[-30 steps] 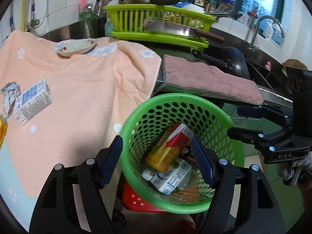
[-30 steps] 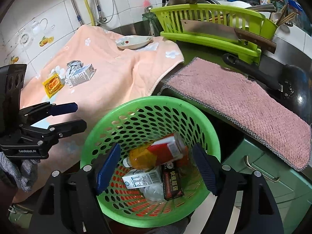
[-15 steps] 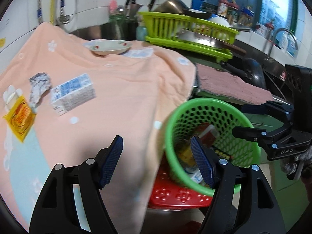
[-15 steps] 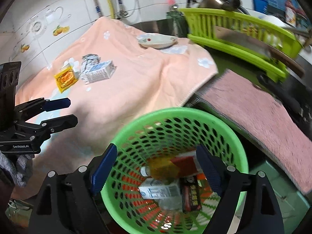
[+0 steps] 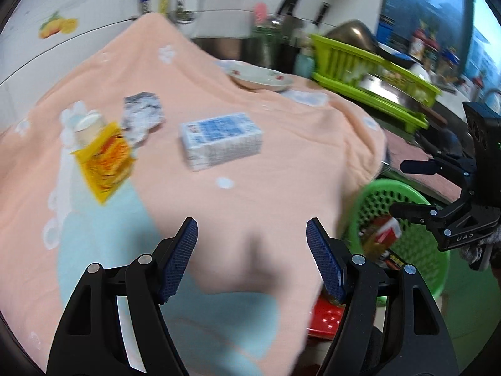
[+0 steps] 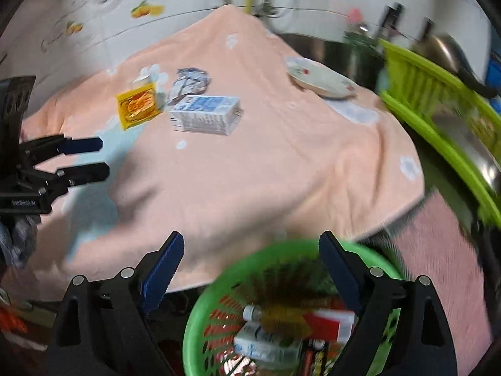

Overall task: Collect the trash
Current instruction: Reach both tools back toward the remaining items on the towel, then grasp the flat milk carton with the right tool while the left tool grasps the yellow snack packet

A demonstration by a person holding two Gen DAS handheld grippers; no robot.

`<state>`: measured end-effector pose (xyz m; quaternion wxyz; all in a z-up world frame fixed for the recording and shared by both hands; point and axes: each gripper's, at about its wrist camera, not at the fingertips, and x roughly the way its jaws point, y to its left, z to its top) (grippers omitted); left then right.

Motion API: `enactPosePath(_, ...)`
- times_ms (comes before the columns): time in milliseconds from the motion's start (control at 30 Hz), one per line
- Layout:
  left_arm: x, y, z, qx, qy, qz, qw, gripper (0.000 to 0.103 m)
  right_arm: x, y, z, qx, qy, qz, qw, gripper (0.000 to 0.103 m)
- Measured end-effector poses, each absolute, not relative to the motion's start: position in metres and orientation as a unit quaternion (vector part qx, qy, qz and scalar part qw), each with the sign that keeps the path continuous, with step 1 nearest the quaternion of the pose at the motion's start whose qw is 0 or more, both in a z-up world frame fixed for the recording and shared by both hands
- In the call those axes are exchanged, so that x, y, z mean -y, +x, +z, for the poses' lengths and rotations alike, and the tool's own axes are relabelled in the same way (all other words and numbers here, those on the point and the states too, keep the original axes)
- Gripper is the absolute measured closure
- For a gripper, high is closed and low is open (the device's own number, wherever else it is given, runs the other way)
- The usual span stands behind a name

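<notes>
A white and blue milk carton (image 5: pixel 220 139) lies on the peach towel (image 5: pixel 281 169), also in the right wrist view (image 6: pixel 206 114). A yellow packet (image 5: pixel 105 159) and a crumpled silver wrapper (image 5: pixel 142 116) lie left of it; both also show in the right wrist view, the packet (image 6: pixel 137 106) and the wrapper (image 6: pixel 188 83). A green basket (image 6: pixel 219 300) holds several pieces of trash. My left gripper (image 5: pixel 252 257) is open and empty above the towel's near part. My right gripper (image 6: pixel 250 272) is open and empty over the basket's rim.
A white plate (image 5: pixel 258 76) sits at the towel's far end. A green dish rack (image 5: pixel 372 75) with dishes stands to the right. A pink mat (image 6: pixel 444 263) lies right of the basket. A red stool (image 5: pixel 325 319) is under the basket.
Both grippers have swung left, away from the basket and toward the towel. The carton, packet and wrapper are now nearer the centre of both views. Both stay open.
</notes>
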<state>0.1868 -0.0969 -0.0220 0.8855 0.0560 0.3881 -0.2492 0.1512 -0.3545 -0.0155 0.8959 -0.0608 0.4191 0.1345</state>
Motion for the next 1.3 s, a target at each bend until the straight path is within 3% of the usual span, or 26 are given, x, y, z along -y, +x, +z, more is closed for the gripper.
enactPosePath(667,-0.017,0.262,-0.026,-0.404,0.01,-0.138,0.904,0.032,0.253,0.325,-0.025,-0.436,-0.217,0.292,0.823,0.014)
enactPosePath(1300,-0.032,0.311,-0.041,-0.41,0.01,-0.136,0.902,0.03,0.204,0.401,-0.076,-0.47,-0.323,0.344,0.746,0.014)
